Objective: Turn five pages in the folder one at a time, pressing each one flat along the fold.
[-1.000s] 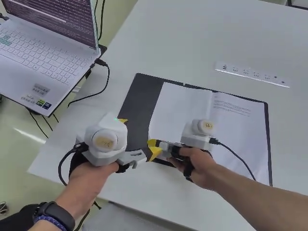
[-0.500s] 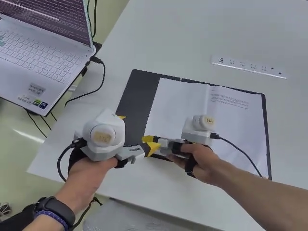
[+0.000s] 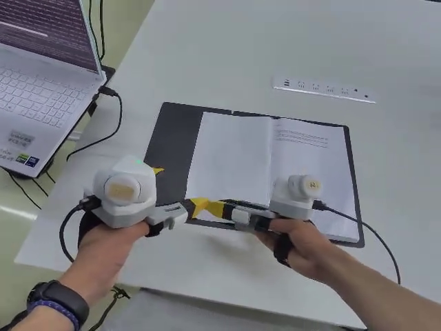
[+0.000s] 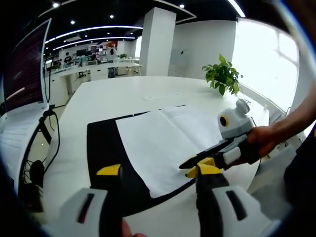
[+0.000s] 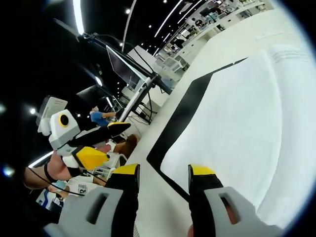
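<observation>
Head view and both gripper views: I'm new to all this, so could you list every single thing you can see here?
table: one, white, under everything
folder: one, black, lying open on the table
pages: two showing, white, in the folder
power strip: one, white, beyond the folder
laptop: one, silver, open, far left
cable: one, black, plugged into the laptop
plant: one, green, in the room behind
left gripper: one, grey with yellow tips, open, at the folder's near edge
right gripper: one, same colours, open, at the page's near edge
hands: two, holding the grippers
watch: one, dark, left wrist
</observation>
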The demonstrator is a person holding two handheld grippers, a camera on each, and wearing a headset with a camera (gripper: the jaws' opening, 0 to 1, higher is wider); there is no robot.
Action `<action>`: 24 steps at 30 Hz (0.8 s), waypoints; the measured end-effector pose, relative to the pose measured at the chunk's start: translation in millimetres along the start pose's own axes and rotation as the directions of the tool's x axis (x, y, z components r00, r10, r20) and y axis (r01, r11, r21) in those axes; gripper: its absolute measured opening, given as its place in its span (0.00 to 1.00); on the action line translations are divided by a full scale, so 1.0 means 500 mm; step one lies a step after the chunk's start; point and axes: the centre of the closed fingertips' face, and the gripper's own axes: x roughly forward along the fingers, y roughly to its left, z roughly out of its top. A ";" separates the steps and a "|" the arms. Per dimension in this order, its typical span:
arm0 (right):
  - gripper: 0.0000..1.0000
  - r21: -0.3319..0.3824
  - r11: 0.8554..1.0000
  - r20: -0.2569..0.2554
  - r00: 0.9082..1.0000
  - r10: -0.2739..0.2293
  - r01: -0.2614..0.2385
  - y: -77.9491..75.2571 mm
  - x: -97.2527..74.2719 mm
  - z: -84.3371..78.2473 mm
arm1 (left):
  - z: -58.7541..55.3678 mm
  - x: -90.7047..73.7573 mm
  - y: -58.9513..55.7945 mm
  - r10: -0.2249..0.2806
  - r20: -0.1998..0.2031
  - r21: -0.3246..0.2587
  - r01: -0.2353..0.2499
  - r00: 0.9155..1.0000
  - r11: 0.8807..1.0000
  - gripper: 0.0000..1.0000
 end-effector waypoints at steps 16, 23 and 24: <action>0.42 -0.077 0.989 0.057 0.991 -0.121 0.125 -0.048 -0.138 0.005 | -0.025 0.039 -0.001 -0.011 -0.067 0.057 0.015 0.998 0.998 0.44; 0.41 -0.090 0.983 0.078 0.985 -0.152 0.159 -0.060 -0.196 0.006 | -0.048 0.059 -0.009 -0.016 -0.114 0.068 0.024 0.993 0.997 0.35; 0.41 -0.092 0.981 0.088 0.983 -0.163 0.170 -0.063 -0.203 0.010 | -0.052 0.062 -0.009 -0.013 -0.120 0.073 0.022 0.993 0.997 0.33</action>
